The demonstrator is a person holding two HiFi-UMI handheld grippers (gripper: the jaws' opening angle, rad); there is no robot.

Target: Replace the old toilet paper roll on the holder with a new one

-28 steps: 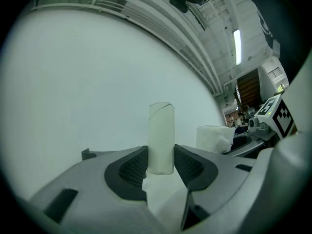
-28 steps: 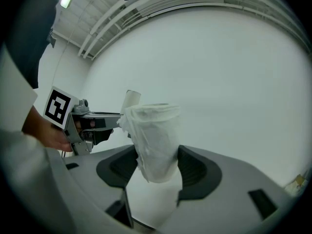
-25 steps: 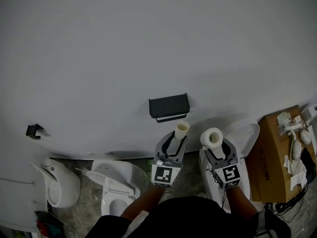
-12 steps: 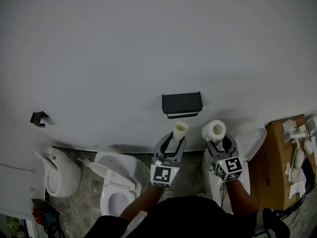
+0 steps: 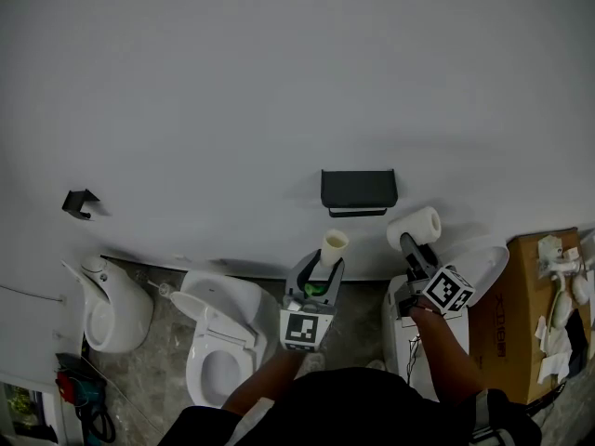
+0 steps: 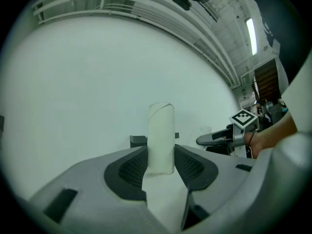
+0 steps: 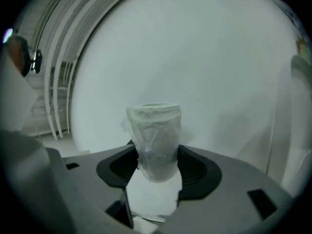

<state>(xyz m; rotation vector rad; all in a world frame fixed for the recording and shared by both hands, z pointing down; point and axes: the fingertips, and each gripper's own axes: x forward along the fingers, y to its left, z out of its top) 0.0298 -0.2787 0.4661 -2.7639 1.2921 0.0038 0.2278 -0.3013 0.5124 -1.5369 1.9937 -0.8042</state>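
A black paper holder (image 5: 359, 191) hangs on the white wall, with nothing on its bar. Below it and to the left, my left gripper (image 5: 327, 256) is shut on an empty cardboard tube (image 5: 334, 247) that stands upright between the jaws; the left gripper view shows the same cardboard tube (image 6: 161, 138) pinched between the pads. My right gripper (image 5: 417, 244) is shut on a new white toilet paper roll (image 5: 414, 228), now lying on its side just below the holder's right end. In the right gripper view the plastic-wrapped toilet paper roll (image 7: 155, 140) fills the gap between the jaws.
A white toilet (image 5: 219, 342) with an open seat stands on the floor at lower left, a urinal-like fixture (image 5: 116, 309) further left. A second toilet's lid (image 5: 483, 268) is behind my right gripper. A cardboard box (image 5: 539, 305) with fittings sits at the right. A small black hook (image 5: 80, 203) is on the wall.
My right gripper has rolled, turning the new roll from end-on to lying sideways. Both grippers stand lower relative to the holder, which now lies further right in the head view.
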